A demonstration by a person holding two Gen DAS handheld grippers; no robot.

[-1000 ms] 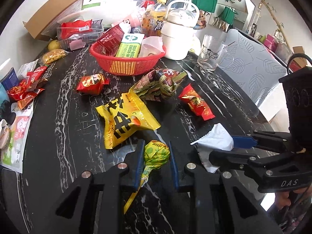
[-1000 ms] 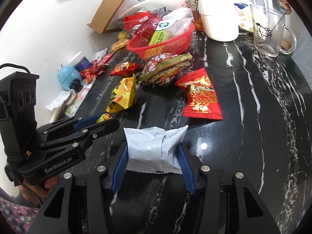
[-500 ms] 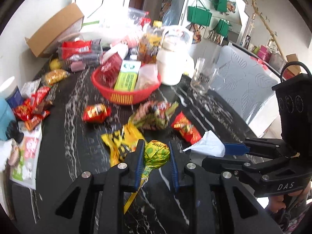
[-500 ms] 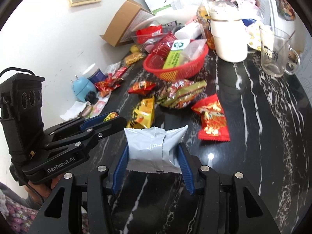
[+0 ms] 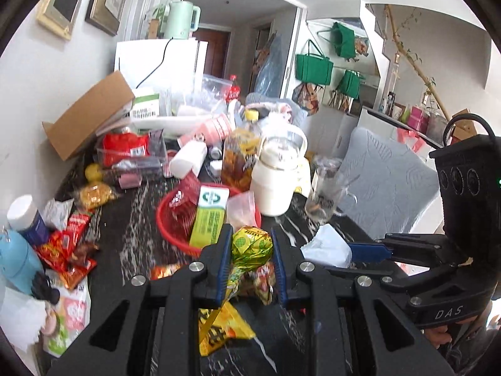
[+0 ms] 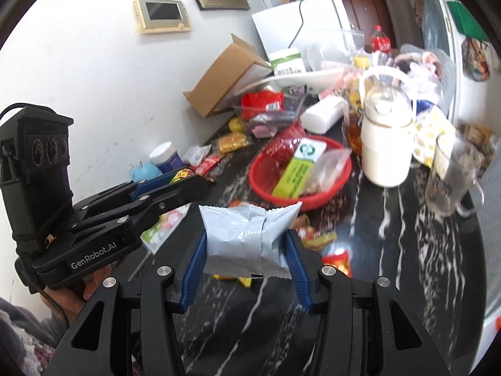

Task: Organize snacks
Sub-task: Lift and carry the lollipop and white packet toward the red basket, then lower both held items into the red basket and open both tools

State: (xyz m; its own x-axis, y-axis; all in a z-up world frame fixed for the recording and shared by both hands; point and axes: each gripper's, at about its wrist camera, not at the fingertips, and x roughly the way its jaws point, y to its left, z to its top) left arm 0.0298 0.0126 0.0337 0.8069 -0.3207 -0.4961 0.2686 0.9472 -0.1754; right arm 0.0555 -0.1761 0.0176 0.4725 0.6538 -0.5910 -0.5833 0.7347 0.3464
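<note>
The black marble table fills the lower and centre right of the right wrist view and carries all loose items. A cardboard box lies open on its side at the centre left of the left wrist view, against the wall. A white lidded jar stands right of centre, touching the rim of the red basket, which sits at the frame centre and holds a green box and other packets. The right gripper, at the bottom centre of the right wrist view, has its jaws clamped on both side edges of a silver packet, held clear above the table. The left gripper, at the bottom centre of the left wrist view, has its jaws closed on a green and yellow wrapped lollipop, its wrapper tail hanging down between the fingers. A yellow packet lies on the table below that gripper.
</note>
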